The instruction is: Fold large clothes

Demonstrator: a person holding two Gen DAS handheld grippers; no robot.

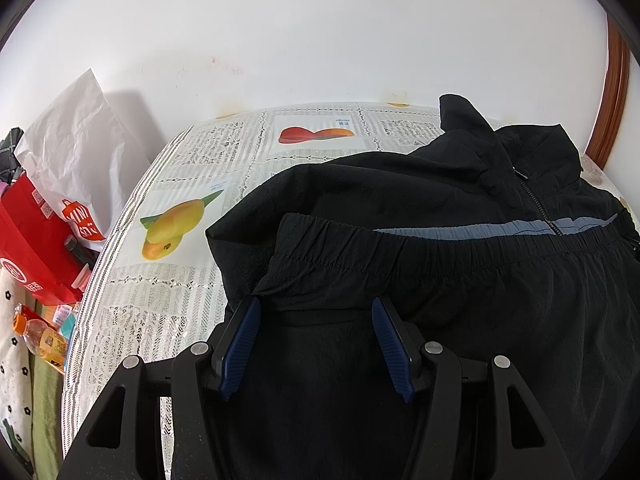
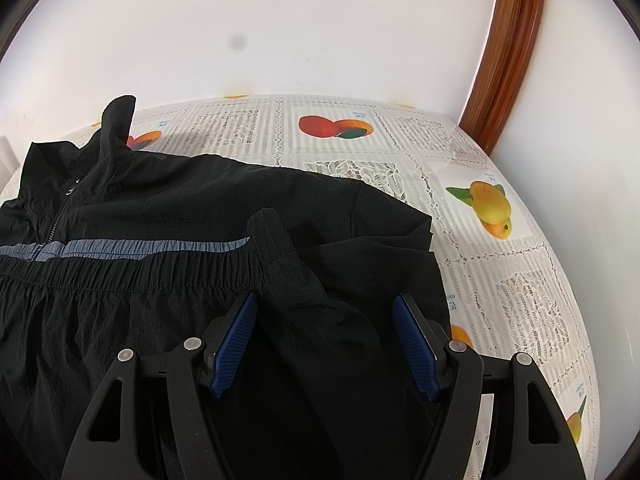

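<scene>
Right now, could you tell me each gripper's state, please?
Left gripper: open, over the jacket, gripping nothing.
Right gripper: open, astride the sleeve, not pinching it.

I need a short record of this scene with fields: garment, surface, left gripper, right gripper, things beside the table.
garment: black jacket with grey stripe and zipper, bottom hem folded up over it
surface: table with lace cloth printed with fruit
left gripper: left gripper open, fingers astride the folded fabric edge
right gripper: right gripper open, a sleeve lies between its fingers
beside the table: red bag, white bag, bottle
</scene>
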